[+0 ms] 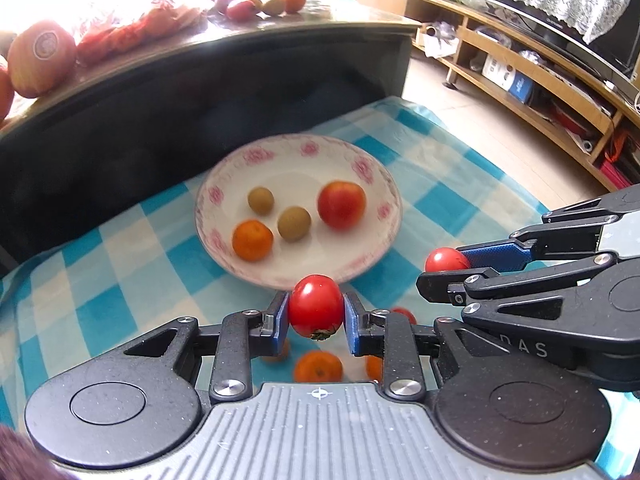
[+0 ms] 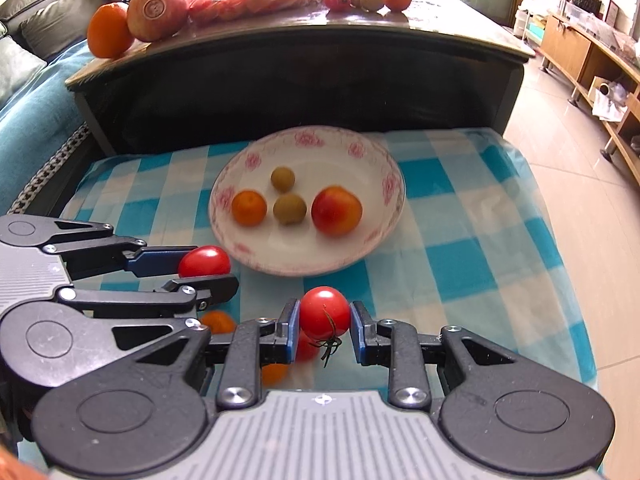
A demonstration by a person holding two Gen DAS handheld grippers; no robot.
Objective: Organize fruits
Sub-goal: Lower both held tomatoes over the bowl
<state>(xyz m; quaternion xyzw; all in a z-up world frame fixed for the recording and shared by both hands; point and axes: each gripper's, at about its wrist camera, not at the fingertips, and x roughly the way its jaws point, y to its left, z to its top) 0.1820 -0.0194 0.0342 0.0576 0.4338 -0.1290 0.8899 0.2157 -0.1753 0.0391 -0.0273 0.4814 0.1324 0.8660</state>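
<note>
My left gripper [image 1: 316,312] is shut on a red tomato [image 1: 316,304], held just short of the near rim of a white plate with pink flowers [image 1: 296,141]. On the plate lie a small orange [image 1: 252,240], two green-brown fruits [image 1: 294,224] and a red apple [image 1: 342,205]. My right gripper [image 2: 325,320] is shut on a second red tomato [image 2: 325,310] with a green stalk, also in front of the plate [image 2: 308,136]. The two grippers hang side by side: the right gripper [image 1: 448,268] to the right, the left gripper [image 2: 204,270] to the left.
Small oranges [image 1: 318,366] and another red fruit lie on the blue checked cloth [image 1: 120,280] under the grippers. Behind the plate stands a dark table [image 2: 300,80] with more fruit [image 2: 156,12] on top. A wooden shelf unit [image 1: 520,92] runs along the right.
</note>
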